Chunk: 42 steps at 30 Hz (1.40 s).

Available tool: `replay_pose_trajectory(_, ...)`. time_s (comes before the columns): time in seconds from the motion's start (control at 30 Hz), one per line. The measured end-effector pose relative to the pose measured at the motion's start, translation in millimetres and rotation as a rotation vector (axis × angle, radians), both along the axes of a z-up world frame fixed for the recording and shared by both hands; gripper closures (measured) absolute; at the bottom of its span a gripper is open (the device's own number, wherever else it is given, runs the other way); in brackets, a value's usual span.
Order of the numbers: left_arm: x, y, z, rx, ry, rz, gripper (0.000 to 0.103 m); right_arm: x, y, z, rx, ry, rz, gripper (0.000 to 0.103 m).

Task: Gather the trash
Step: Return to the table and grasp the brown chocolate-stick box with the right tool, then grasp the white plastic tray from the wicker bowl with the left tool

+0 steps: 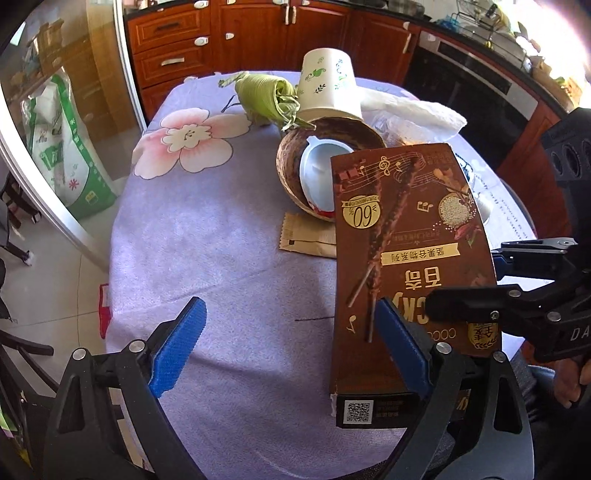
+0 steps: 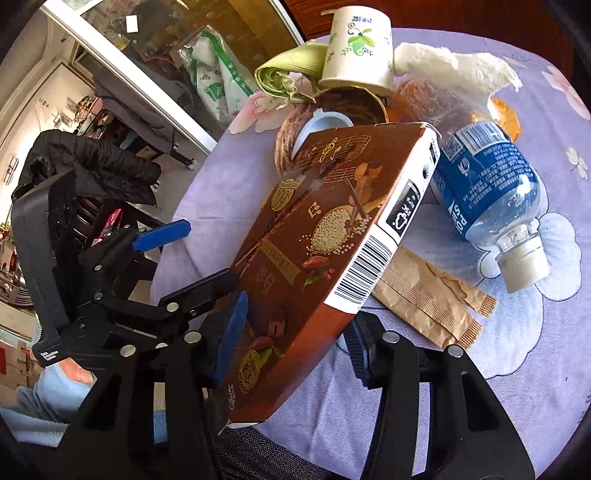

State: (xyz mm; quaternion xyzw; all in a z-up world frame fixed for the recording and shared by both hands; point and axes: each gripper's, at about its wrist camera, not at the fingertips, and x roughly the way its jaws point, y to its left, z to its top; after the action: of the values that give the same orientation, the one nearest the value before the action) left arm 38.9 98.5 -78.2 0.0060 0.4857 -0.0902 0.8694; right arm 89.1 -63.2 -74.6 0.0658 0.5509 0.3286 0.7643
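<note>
A brown snack box [image 2: 332, 206] is tilted above the purple flowered tablecloth [image 2: 524, 350]. My right gripper [image 2: 297, 314] is shut on its lower part, one blue pad on the printed face and the other under it. In the left wrist view the same box [image 1: 406, 236] rises at the right, with the right gripper [image 1: 469, 277] straddling its edge. My left gripper [image 1: 290, 306] is open, nothing between its pads; its right finger crosses in front of the box. Beyond lie an upturned paper cup [image 1: 328, 81], a corn husk [image 1: 266, 96], a coconut shell [image 1: 291, 162], a brown paper packet [image 1: 306, 240] and a plastic bottle [image 2: 491, 192].
A white crumpled tissue [image 2: 454, 62] lies at the far side of the table. A green-and-white sack [image 1: 62, 147] leans on the floor at the left. Wooden cabinets [image 1: 258, 33] and an oven [image 1: 472, 85] stand behind. A chair with a black jacket [image 2: 85, 162] is close by.
</note>
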Motion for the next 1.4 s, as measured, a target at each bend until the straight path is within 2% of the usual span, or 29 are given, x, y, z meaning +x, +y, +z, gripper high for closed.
replay_pose_trajectory(0.07, 0, 1, 1, -0.016, 0.006, -0.006, 0.017, 2, 4, 0, 0.012, 0.012, 0.011, 0.057)
replay_pose_trajectory(0.13, 0, 0, 1, -0.028, 0.010, -0.003, 0.018, 5, 11, -7, 0.012, 0.044, 0.023, 0.057)
replay_pose_trajectory(0.2, -2, -1, 1, -0.013, 0.012, 0.005, 0.019, 7, 13, -12, 0.026, 0.065, 0.015, 0.056)
replay_pose_trajectory(0.27, -3, 0, 1, -0.028, 0.024, 0.012, 0.019, 5, 14, -7, 0.039, 0.054, 0.012, 0.072)
replay_pose_trajectory(0.43, -8, -6, 9, -0.022, 0.017, -0.004, 0.019, -8, 7, 24, -0.021, -0.054, 0.009, 0.081)
replay_pose_trajectory(0.67, 2, -2, 24, -0.054, -0.022, 0.035, 0.020, -17, -39, 60, -0.073, -0.170, -0.076, 0.081)
replay_pose_trajectory(0.8, 18, -4, 32, -0.042, -0.048, 0.043, 0.020, -13, -68, 71, -0.098, -0.217, -0.155, 0.081)
replay_pose_trajectory(0.9, 35, -12, 39, -0.016, -0.068, 0.033, 0.030, -8, -80, 75, -0.108, -0.237, -0.189, 0.081)
replay_pose_trajectory(0.97, 46, -20, 42, -0.002, -0.071, 0.006, 0.042, -5, -85, 76, -0.109, -0.243, -0.196, 0.081)
replay_pose_trajectory(1.1, 64, -42, 41, 0.038, -0.068, -0.065, 0.045, 0, -86, 76, -0.115, -0.253, -0.199, 0.081)
replay_pose_trajectory(1.23, 86, -46, 28, 0.055, -0.021, -0.080, 0.045, 5, -89, 75, -0.109, -0.251, -0.192, 0.081)
replay_pose_trajectory(1.4, 96, -49, 16, 0.061, 0.008, -0.113, 0.055, 10, -88, 72, -0.091, -0.241, -0.177, 0.081)
